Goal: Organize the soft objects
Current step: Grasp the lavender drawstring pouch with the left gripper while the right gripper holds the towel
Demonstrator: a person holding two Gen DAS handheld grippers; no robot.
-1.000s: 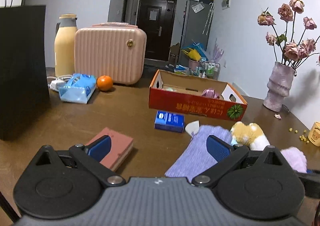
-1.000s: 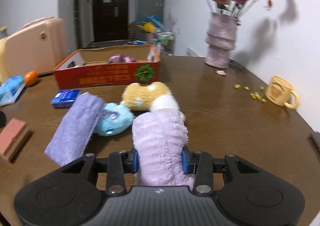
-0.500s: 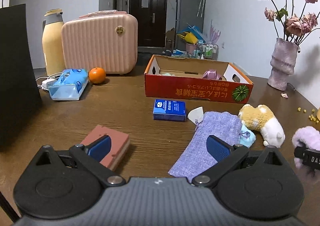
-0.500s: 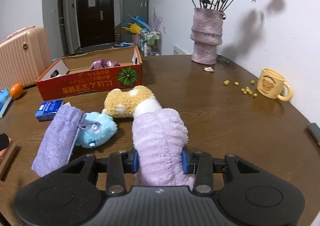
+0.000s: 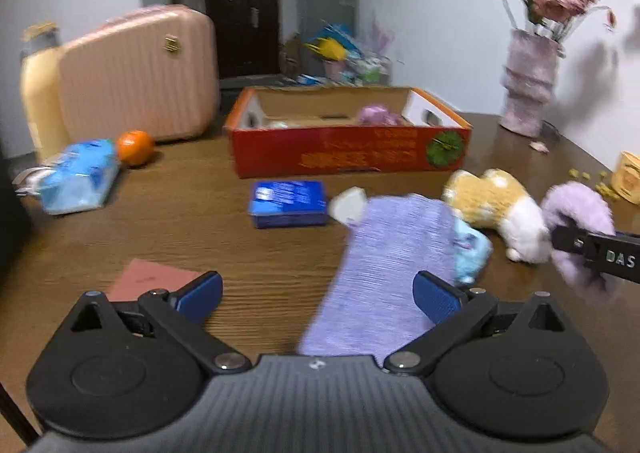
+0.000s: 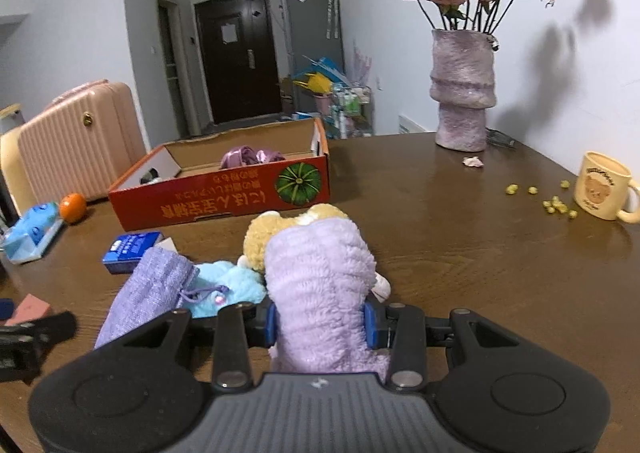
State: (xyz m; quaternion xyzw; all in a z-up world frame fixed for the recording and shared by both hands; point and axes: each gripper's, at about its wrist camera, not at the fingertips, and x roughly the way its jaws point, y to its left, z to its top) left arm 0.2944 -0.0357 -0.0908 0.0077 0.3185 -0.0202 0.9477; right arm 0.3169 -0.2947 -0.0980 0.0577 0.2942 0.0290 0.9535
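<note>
My right gripper [image 6: 319, 325] is shut on a fluffy lilac plush [image 6: 320, 285] and holds it above the table; the plush also shows in the left wrist view [image 5: 576, 209]. My left gripper [image 5: 318, 293] is open and empty, low over a purple knit pouch [image 5: 392, 257]. The pouch [image 6: 148, 289] lies flat beside a light blue plush [image 6: 228, 285] and a yellow-and-white plush [image 5: 500, 201]. An open red cardboard box [image 6: 224, 201] stands behind them with a shiny purple item [image 6: 244, 157] inside.
On the brown table are a blue packet [image 5: 288, 203], a reddish-brown block [image 5: 152, 277], a tissue pack [image 5: 80, 173], an orange [image 5: 134, 147], a pink case [image 5: 136, 73], a vase of roses [image 6: 462, 89], a bear mug [image 6: 604, 187] and scattered yellow bits [image 6: 552, 205].
My right gripper has risen and moved toward the box with the lilac plush. My left gripper has shifted right and forward over the purple pouch, still open.
</note>
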